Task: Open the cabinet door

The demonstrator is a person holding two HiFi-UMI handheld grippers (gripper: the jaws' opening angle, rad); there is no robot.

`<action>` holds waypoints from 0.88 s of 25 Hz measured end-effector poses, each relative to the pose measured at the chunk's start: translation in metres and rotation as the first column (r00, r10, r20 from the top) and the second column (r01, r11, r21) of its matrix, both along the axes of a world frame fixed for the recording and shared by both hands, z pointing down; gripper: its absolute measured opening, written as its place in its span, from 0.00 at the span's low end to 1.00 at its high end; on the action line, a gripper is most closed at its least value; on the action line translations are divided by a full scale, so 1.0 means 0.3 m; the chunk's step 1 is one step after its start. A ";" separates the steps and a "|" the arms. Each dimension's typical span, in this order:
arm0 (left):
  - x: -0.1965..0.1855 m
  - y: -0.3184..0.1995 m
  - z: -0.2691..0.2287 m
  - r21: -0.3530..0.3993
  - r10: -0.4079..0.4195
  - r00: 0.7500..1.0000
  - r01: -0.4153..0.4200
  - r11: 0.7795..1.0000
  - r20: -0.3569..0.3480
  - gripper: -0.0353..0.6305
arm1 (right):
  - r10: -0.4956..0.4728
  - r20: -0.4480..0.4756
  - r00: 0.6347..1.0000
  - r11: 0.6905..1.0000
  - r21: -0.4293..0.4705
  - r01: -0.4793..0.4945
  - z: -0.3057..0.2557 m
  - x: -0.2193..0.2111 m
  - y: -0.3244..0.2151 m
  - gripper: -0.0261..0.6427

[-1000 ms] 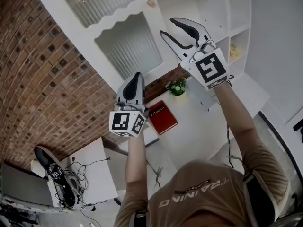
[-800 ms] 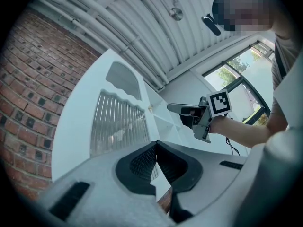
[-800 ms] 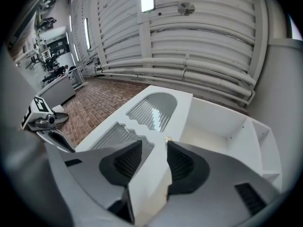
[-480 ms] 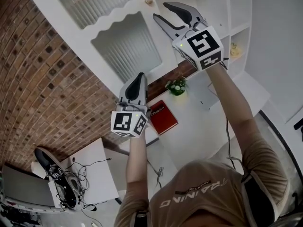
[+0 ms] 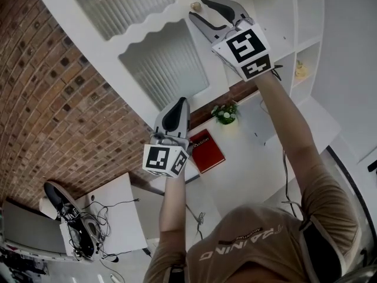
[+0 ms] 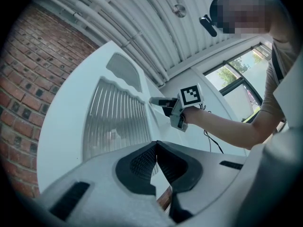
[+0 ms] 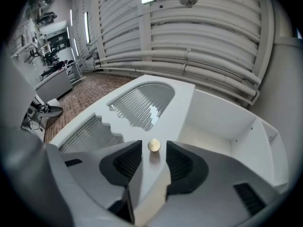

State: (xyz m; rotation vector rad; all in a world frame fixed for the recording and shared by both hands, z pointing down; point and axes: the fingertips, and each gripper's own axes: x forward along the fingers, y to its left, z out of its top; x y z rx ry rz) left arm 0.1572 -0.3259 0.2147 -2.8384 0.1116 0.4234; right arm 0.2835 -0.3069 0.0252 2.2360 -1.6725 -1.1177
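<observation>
The white cabinet door (image 5: 171,34) has ribbed glass panels and a small brass knob (image 5: 195,6) near its edge. My right gripper (image 5: 199,10) is raised to the knob and stands open. In the right gripper view the knob (image 7: 154,145) sits just beyond and between the two dark fingertips of the right gripper (image 7: 154,156), untouched by either. My left gripper (image 5: 175,112) hangs lower, in front of the door's lower glass panel, shut on nothing. In the left gripper view the left gripper (image 6: 156,146) has its tips touching, with the glass panel (image 6: 113,122) ahead.
Open white shelves (image 5: 283,16) lie right of the door, one holding a small yellow item (image 5: 301,69). Below are a white desk (image 5: 253,158) with a red book (image 5: 206,151) and a small plant (image 5: 225,113). A brick wall (image 5: 53,99) is at left.
My right gripper has risen and moved left along the door until its open jaws reach the knob. The left gripper has barely shifted.
</observation>
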 end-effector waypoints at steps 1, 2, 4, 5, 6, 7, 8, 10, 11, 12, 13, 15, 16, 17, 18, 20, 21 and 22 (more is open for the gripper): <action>0.004 -0.001 0.007 -0.002 -0.002 1.000 0.002 1.000 0.004 0.07 | -0.004 -0.009 1.000 1.000 0.011 0.004 -0.008 -0.001 -0.002 0.24; 0.009 -0.003 0.016 -0.005 -0.006 1.000 0.006 1.000 0.010 0.07 | -0.007 -0.012 1.000 1.000 0.016 0.007 -0.012 0.001 -0.005 0.24; 0.017 -0.008 0.034 -0.020 -0.011 1.000 0.012 1.000 0.018 0.07 | -0.005 -0.005 1.000 1.000 0.017 0.005 -0.014 0.012 -0.010 0.24; 0.019 -0.010 0.042 -0.034 -0.009 1.000 0.010 0.999 0.021 0.07 | -0.002 -0.002 1.000 1.000 0.020 0.002 -0.015 0.017 -0.012 0.22; 0.019 -0.013 0.051 -0.051 -0.005 1.000 0.006 0.999 0.024 0.07 | 0.000 -0.003 1.000 1.000 0.024 0.000 -0.016 0.019 -0.013 0.19; 0.020 -0.016 0.059 -0.066 -0.003 1.000 0.005 0.998 0.027 0.07 | -0.002 -0.006 1.000 1.000 0.027 0.002 -0.017 0.018 -0.015 0.17; 0.020 -0.020 0.068 -0.075 -0.007 1.000 0.009 0.997 0.030 0.07 | -0.006 -0.010 1.000 1.000 0.028 0.007 -0.018 0.017 -0.018 0.16; 0.019 -0.023 0.087 -0.085 -0.022 0.999 0.025 0.996 0.037 0.07 | -0.019 -0.014 1.000 0.999 0.025 0.020 -0.018 0.016 -0.025 0.16; 0.017 -0.024 0.095 -0.092 -0.029 0.999 0.032 0.995 0.038 0.07 | -0.025 -0.018 1.000 0.999 0.023 0.025 -0.018 0.015 -0.029 0.16; 0.014 -0.024 0.103 -0.098 -0.036 0.999 0.039 0.994 0.039 0.07 | -0.030 -0.022 0.999 0.999 0.022 0.030 -0.019 0.015 -0.032 0.16; 0.012 -0.024 0.111 -0.103 -0.043 0.998 0.047 0.994 0.041 0.07 | -0.035 -0.025 0.999 0.999 0.020 0.035 -0.019 0.015 -0.034 0.16; 0.010 -0.021 0.131 -0.114 -0.054 0.997 0.059 0.992 0.048 0.07 | -0.044 -0.017 0.999 0.999 0.014 0.044 -0.016 0.018 -0.033 0.15; 0.009 -0.018 0.145 -0.121 -0.059 0.997 0.065 0.990 0.055 0.07 | -0.048 -0.011 0.999 0.999 0.012 0.048 -0.013 0.020 -0.031 0.15; 0.008 -0.015 0.160 -0.130 -0.063 0.996 0.071 0.989 0.062 0.07 | -0.051 -0.008 0.999 0.999 0.017 0.052 -0.010 0.021 -0.028 0.15; 0.007 -0.014 0.174 -0.141 -0.068 0.995 0.077 0.987 0.067 0.07 | -0.056 -0.007 0.998 0.998 0.032 0.056 -0.010 0.021 -0.027 0.15; 0.006 -0.019 0.190 -0.161 -0.076 0.994 0.087 0.983 0.073 0.07 | -0.070 -0.007 0.998 0.995 0.070 0.070 -0.017 0.020 -0.030 0.15; 0.006 -0.021 0.192 -0.168 -0.080 0.994 0.092 0.981 0.074 0.07 | -0.079 -0.005 0.997 0.993 0.082 0.079 -0.022 0.021 -0.032 0.15; 0.004 -0.023 0.192 -0.170 -0.088 0.993 0.100 0.980 0.075 0.07 | -0.088 -0.001 0.996 0.993 0.085 0.088 -0.025 0.023 -0.033 0.15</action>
